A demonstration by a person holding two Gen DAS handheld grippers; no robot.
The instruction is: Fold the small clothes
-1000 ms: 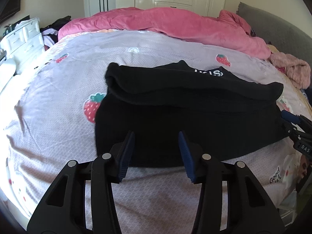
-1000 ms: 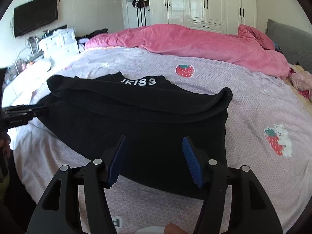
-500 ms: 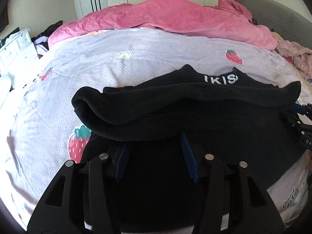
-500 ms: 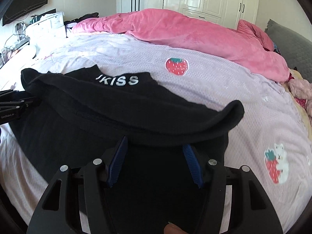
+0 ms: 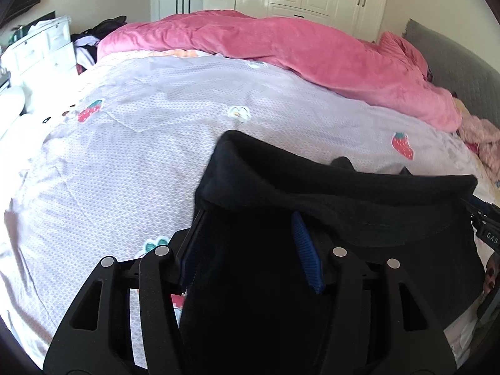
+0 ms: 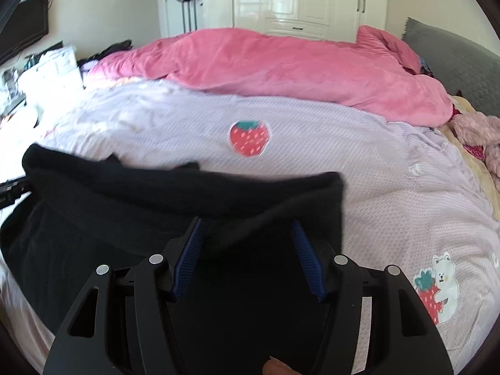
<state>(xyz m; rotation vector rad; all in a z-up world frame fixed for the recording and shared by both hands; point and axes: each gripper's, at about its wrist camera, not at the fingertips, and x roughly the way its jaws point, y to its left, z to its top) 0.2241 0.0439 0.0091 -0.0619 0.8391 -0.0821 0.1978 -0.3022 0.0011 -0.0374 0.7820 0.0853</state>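
Note:
A black garment (image 5: pixel 343 193) lies on the lilac strawberry-print sheet (image 5: pixel 140 143), its far edge rolled into a thick fold. It also shows in the right wrist view (image 6: pixel 156 200). My left gripper (image 5: pixel 247 218) is open, its blue-padded fingers pushed under the left end of the fold, tips hidden by cloth. My right gripper (image 6: pixel 247 228) is open, its fingers under the right end of the fold. The right gripper's tip (image 5: pixel 484 222) shows at the left wrist view's right edge; the left gripper's tip (image 6: pixel 12 187) shows at the right wrist view's left edge.
A pink duvet (image 5: pixel 297 53) is heaped along the far side of the bed. A grey headboard (image 5: pixel 453 59) and pink plush things (image 6: pixel 478 131) are at the right. White drawers (image 5: pixel 40 47) stand left of the bed. White wardrobes (image 6: pixel 281 0) line the back wall.
Both grippers moved forward over the garment and under its rolled fold. The fold has been carried farther across, and the white lettering is hidden now.

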